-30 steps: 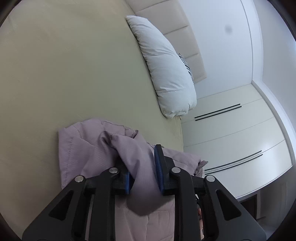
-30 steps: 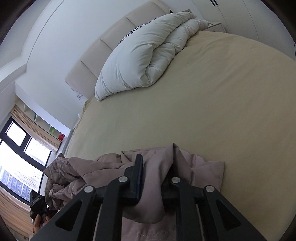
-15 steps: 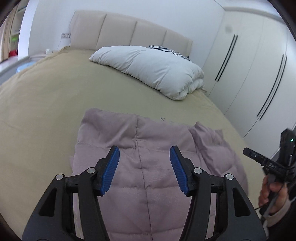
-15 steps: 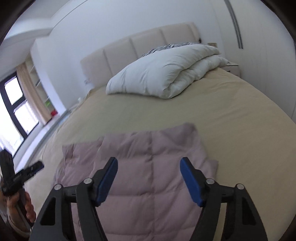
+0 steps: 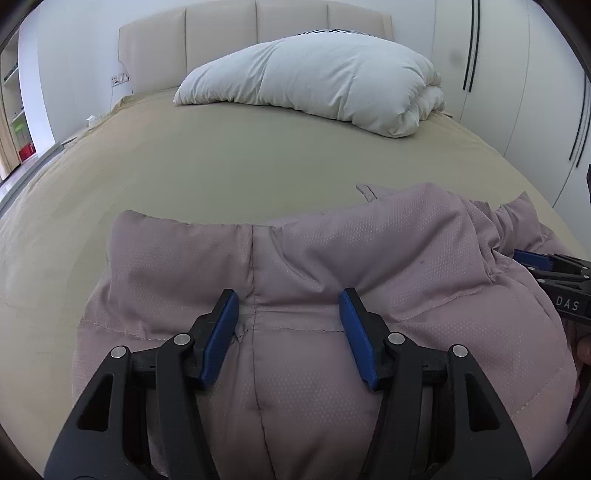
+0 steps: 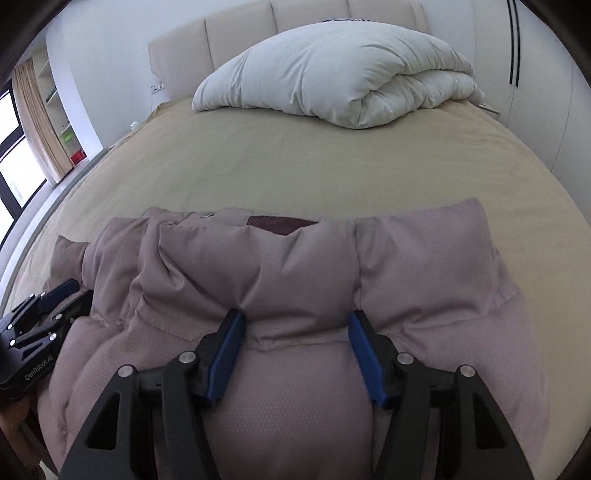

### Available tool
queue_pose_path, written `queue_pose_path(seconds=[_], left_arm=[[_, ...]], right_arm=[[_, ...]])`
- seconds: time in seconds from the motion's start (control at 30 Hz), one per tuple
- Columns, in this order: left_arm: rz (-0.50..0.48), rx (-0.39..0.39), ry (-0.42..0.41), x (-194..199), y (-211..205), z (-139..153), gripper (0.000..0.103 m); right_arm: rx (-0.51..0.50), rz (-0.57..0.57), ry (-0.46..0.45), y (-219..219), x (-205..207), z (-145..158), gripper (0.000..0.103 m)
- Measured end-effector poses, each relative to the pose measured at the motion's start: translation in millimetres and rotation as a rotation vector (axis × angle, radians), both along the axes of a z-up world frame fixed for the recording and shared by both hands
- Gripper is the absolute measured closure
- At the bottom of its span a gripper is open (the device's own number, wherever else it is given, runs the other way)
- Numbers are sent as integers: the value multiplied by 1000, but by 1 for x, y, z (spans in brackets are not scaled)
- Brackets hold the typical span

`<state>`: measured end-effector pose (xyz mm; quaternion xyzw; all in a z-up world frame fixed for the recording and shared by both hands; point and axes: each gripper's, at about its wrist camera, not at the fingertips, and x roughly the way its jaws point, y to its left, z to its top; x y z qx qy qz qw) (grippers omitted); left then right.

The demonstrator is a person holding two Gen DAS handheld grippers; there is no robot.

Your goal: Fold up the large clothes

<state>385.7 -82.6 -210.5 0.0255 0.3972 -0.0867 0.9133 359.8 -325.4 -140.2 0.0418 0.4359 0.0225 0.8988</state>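
Jacket [image 5: 303, 266] lies crosswise on bed [image 5: 221, 162], both claws spread above it.

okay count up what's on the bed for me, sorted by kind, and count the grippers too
Puffer jacket, mauve: 1
Folded white duvet: 1
Striped pillow behind the duvet, only partly visible: 1
Grippers, both open over the jacket: 2, left gripper and right gripper
Total: 5

White letters "DAS" printed on the black body of the right gripper [image 5: 570, 301], at the left wrist view's right edge. "GenRobot.AI" printed along the black body of the left gripper [image 6: 35, 334], at the right wrist view's left edge.
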Motion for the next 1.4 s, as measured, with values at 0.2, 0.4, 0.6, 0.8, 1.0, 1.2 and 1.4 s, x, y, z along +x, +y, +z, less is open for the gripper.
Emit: queue_pose_path(seconds=[0.2, 0.4, 0.6, 0.8, 1.0, 1.2, 1.4], left_arm=[[14, 23, -23, 20, -9, -22, 47], [9, -48, -9, 17, 13, -25, 47], [6, -53, 22, 15, 21, -25, 47], [12, -114, -13, -35, 38, 31, 47], [56, -52, -3, -56, 41, 15, 45], [63, -42, -37, -50, 36, -5, 43], [60, -85, 10, -36, 41, -9, 43]], right_arm=[[34, -6, -48, -6, 14, -17, 41], [16, 0, -44, -3, 20, -19, 40], [-19, -13, -67, 4, 17, -21, 40], [46, -7, -105, 10, -25, 31, 39], [-17, 111, -97, 58, -49, 33, 26], [0, 112, -129, 54, -42, -3, 17], [-18, 113, -130, 57, -36, -10, 16]])
